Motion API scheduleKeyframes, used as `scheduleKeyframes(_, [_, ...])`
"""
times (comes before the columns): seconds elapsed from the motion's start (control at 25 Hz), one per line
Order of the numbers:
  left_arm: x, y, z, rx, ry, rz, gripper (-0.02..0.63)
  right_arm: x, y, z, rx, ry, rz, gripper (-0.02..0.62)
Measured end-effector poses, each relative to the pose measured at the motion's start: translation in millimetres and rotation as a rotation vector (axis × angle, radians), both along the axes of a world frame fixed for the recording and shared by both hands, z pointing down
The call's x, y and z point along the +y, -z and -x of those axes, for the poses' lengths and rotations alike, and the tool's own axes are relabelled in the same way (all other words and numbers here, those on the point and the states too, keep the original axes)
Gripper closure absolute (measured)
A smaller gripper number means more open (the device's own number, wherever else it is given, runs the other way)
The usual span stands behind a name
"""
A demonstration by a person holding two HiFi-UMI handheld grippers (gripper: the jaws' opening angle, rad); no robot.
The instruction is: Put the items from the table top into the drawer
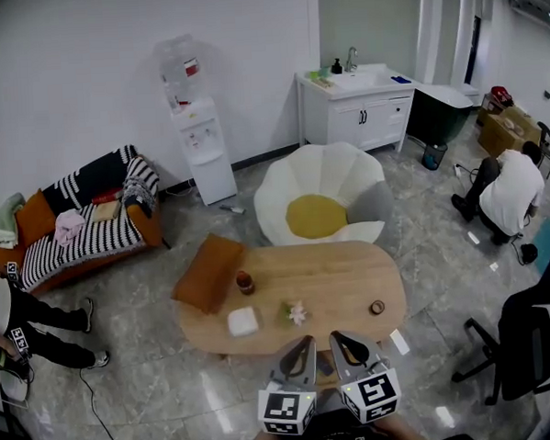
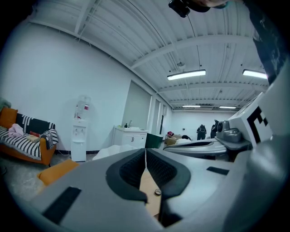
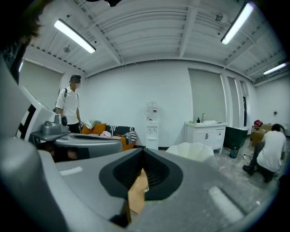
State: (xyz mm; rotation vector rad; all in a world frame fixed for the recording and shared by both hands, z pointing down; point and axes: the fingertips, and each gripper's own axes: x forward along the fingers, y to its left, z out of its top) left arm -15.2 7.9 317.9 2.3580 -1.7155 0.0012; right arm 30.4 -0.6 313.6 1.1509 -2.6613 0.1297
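Observation:
An oval wooden table (image 1: 338,280) carries a small brown jar (image 1: 245,281), a white box (image 1: 243,321), a small flower piece (image 1: 296,312) and a little ring (image 1: 377,307). An orange cushion (image 1: 210,271) lies over its left end. Both grippers hover side by side above the table's near edge, pointing across it. My left gripper (image 1: 305,343) is shut and holds nothing; its tips meet in the left gripper view (image 2: 146,152), with the ring (image 2: 157,192) showing below them. My right gripper (image 1: 340,340) is likewise shut and holds nothing (image 3: 143,155). No drawer is visible.
Beyond the table stands a white petal chair (image 1: 316,208) with a yellow seat. A striped sofa (image 1: 82,220) and a water dispenser (image 1: 199,126) line the wall, with a sink cabinet (image 1: 356,104) further right. A person (image 1: 508,193) crouches at right near a black office chair (image 1: 529,339); another person's legs (image 1: 41,319) are at left.

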Motion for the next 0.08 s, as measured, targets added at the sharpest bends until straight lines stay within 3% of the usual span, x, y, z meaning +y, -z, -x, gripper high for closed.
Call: scheduleKeyframes(0.08, [1.9, -1.5, -0.4, 0.003, 0.003, 0.003, 0.591, -0.2, -0.8, -3.0, -0.012, -0.007, 0.008, 0.592])
